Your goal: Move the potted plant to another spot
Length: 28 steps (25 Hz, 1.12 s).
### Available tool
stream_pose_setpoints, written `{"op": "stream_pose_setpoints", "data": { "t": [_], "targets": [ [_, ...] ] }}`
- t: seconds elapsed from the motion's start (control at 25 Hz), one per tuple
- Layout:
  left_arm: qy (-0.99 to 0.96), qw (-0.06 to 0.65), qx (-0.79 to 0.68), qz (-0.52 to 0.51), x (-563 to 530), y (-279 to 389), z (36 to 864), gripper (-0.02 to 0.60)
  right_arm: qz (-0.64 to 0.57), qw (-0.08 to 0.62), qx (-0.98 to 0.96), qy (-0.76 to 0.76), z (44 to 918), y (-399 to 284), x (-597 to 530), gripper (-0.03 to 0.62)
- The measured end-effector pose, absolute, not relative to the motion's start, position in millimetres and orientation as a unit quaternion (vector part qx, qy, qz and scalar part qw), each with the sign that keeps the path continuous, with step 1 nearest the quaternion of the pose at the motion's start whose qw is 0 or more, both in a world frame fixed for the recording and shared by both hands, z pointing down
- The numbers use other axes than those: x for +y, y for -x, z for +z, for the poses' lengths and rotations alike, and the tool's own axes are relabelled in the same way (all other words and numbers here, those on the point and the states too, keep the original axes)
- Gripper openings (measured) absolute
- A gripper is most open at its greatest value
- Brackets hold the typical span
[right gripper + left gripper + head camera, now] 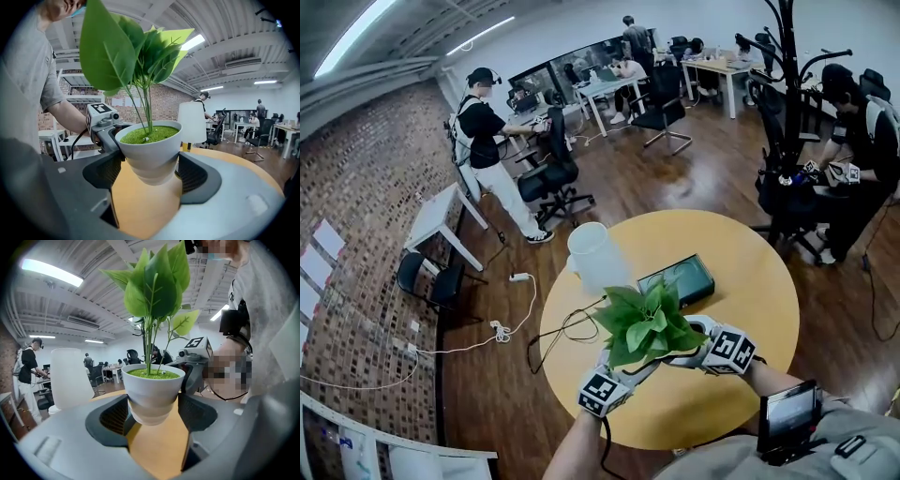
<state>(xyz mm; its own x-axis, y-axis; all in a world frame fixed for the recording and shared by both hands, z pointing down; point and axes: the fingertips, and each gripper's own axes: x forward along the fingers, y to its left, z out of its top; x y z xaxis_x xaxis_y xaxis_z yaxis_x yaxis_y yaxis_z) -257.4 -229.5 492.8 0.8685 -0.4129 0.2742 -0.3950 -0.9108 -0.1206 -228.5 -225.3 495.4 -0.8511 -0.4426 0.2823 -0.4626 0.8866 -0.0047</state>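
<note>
Potted plant (645,323) with broad green leaves, rooted in green moss-like filling in a white tapered plastic pot, was held between both grippers above the near part of the round yellow wooden worktop (750,281); in the two gripper views its base hung clear of the wood, upright, with bare yellow surface showing beneath it.

From the left gripper view the potted plant (152,390) sat squarely between the jaws of the left gripper (152,413); both dark ribbed pads (112,416) pressed against the lower wall of the pot, so this gripper was clenched on it. The right gripper (193,363) showed just behind the pot from that side, facing back.

From the right gripper view the potted plant (150,150) was likewise clamped by the right gripper (150,171), pads (192,173) touching the pot on either side; the left gripper (101,118) with its square-marker cube stood opposite, just beyond the rim.

In the head view the left gripper (630,370) and right gripper (686,343) met under the leaves from opposite sides. Farther back on the worktop stood a tall white translucent cylinder (595,255); beside it lay a dark rectangular case (678,281) with a green edge; a thin black cable (567,328) looped over the left edge. Well apart, a person (492,141) in a black top stood by a desk.
</note>
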Motion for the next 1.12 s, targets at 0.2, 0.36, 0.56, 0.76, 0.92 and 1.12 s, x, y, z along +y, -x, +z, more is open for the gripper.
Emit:
{"op": "stream_pose_setpoints", "data": {
  "t": [0.2, 0.36, 0.56, 0.76, 0.92, 1.12],
  "targets": [
    [0.971, 0.032, 0.185, -0.148, -208, 218, 488, 0.336, 0.042, 0.138, -0.956, -0.257, 490, 190, -203, 0.371],
    [0.974, 0.035, 0.168, -0.147, -204, 208, 497, 0.336, 0.046, 0.137, -0.951, -0.273, 500, 180, -197, 0.371],
    [0.976, 0.038, 0.155, -0.147, -207, 169, 492, 0.336, 0.045, 0.134, -0.948, -0.287, 496, 141, -200, 0.371],
    [0.976, 0.042, 0.151, -0.15, -215, 117, 490, 0.336, 0.044, 0.129, -0.947, -0.292, 494, 90, -208, 0.371],
    [0.978, 0.038, 0.148, -0.145, -213, 113, 496, 0.336, 0.04, 0.134, -0.946, -0.294, 499, 85, -207, 0.371],
    [0.978, 0.038, 0.145, -0.142, -219, 91, 493, 0.336, 0.042, 0.137, -0.944, -0.297, 496, 63, -212, 0.371]
  ]
}}
